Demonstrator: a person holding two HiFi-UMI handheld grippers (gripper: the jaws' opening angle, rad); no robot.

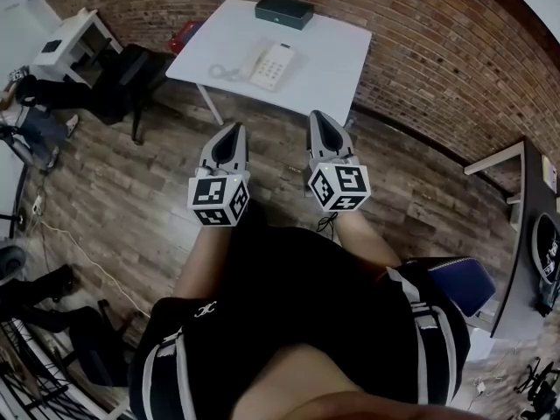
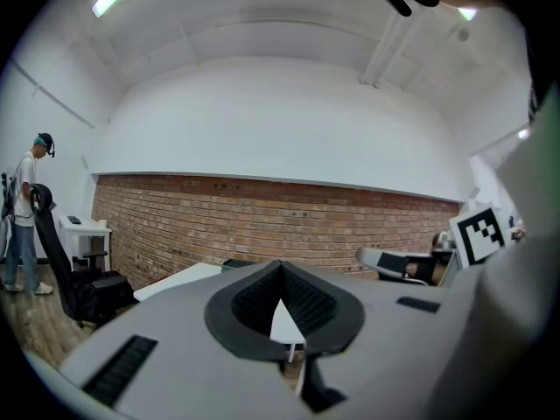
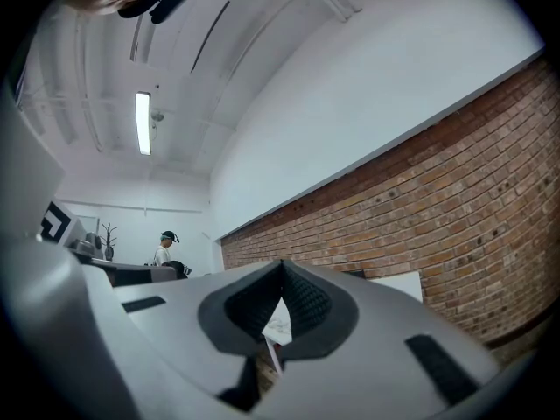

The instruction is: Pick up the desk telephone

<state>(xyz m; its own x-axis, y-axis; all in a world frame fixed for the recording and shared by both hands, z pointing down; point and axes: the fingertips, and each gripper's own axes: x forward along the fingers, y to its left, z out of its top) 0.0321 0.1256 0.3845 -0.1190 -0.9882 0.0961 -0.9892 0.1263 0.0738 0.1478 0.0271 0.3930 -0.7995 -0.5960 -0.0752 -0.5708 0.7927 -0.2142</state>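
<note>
A white desk telephone (image 1: 272, 66) lies on a white table (image 1: 324, 68) by the brick wall, its coiled cord (image 1: 224, 73) trailing to the left. My left gripper (image 1: 232, 131) and right gripper (image 1: 320, 120) hover side by side over the wooden floor, well short of the table and pointing toward it. Both are shut with nothing between the jaws. In the left gripper view the left gripper (image 2: 282, 268) shows closed tips with a sliver of the table (image 2: 284, 324) between them. The right gripper (image 3: 282, 267) in its own view looks the same.
A dark green box (image 1: 284, 10) sits at the table's far edge. A black office chair (image 1: 131, 75) and a small white desk (image 1: 72, 38) stand to the left. A person (image 2: 24, 210) stands far left. Another desk (image 1: 525, 226) is at the right. Cables run across the floor (image 1: 79, 252).
</note>
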